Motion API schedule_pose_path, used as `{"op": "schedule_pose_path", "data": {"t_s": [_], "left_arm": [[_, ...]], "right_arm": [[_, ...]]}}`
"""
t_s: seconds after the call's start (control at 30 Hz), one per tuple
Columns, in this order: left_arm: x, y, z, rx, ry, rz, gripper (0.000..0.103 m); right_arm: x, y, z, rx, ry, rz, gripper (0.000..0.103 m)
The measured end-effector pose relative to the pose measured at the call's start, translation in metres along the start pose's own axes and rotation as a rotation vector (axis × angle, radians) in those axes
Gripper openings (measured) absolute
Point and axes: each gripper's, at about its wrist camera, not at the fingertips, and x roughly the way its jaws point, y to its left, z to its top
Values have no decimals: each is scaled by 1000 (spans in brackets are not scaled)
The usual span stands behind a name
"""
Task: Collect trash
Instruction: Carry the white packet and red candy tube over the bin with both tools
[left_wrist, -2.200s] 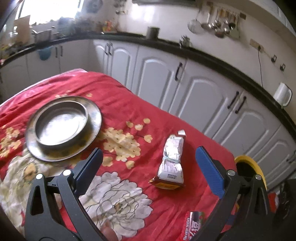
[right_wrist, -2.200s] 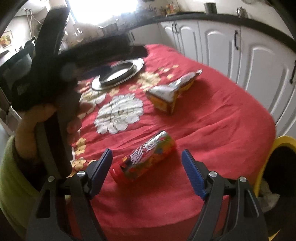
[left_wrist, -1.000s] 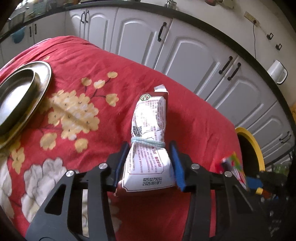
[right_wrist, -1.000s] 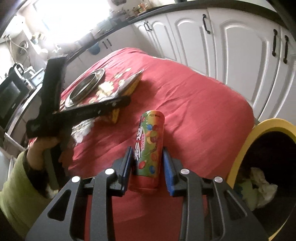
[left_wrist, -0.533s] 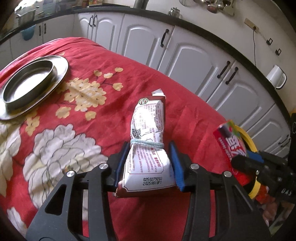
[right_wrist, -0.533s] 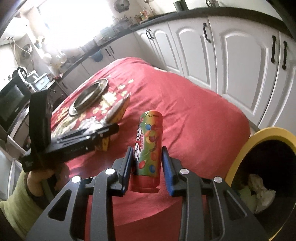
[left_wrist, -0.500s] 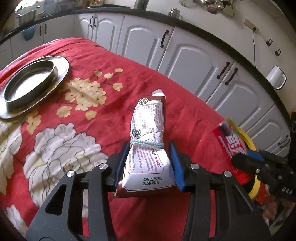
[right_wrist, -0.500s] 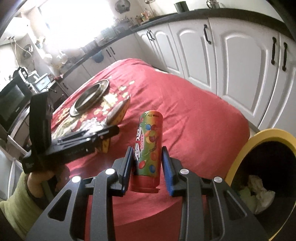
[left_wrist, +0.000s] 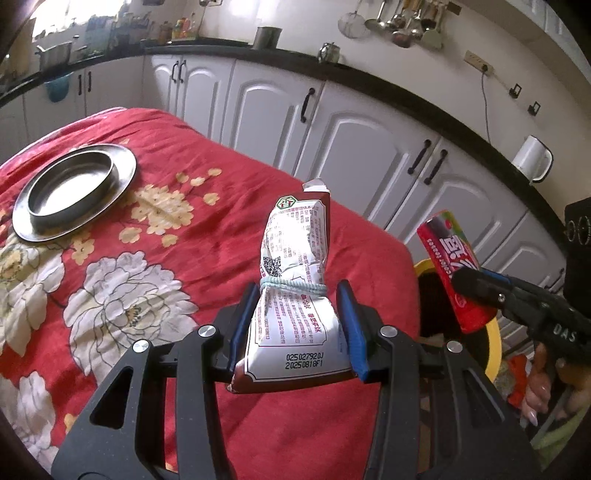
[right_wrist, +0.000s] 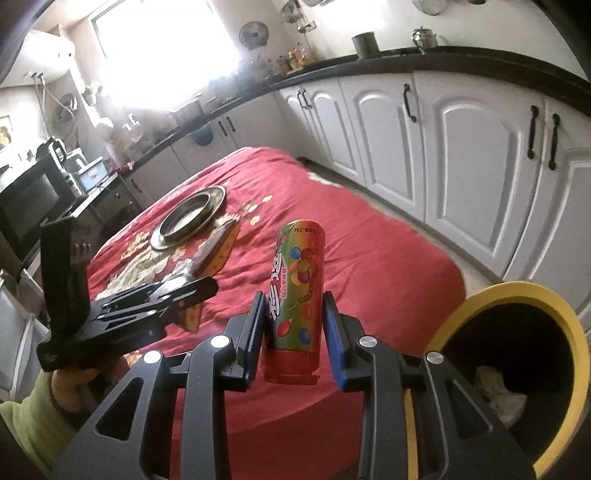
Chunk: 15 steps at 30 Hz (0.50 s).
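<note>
Steel plate (left_wrist: 74, 192) sits far left on the red floral tablecloth (left_wrist: 184, 251). Left gripper (left_wrist: 297, 325) clamps a white-and-maroon snack bag (left_wrist: 295, 295) tied with a blue band, held up off the cloth. Right gripper (right_wrist: 293, 332) grips a colourful candy tube (right_wrist: 297, 291) upright, red cap down, also off the table. Yellow-rimmed trash bin (right_wrist: 517, 295) stands just past the table's right edge, crumpled paper inside. White cabinets (left_wrist: 369, 147) behind.

Red floral tablecloth (left_wrist: 229, 236), white-and-maroon packet (left_wrist: 295, 295), multicoloured candy tube (right_wrist: 297, 284), yellow-rimmed bin (right_wrist: 554, 314).
</note>
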Motion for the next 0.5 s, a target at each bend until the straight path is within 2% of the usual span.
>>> {"op": "schedule_pose_path", "data": {"t_s": [0.5], "left_arm": [[-26, -48, -1, 42, -85, -59, 36]], "right_arm": [[-52, -32, -10, 23, -105, -94, 29]]}}
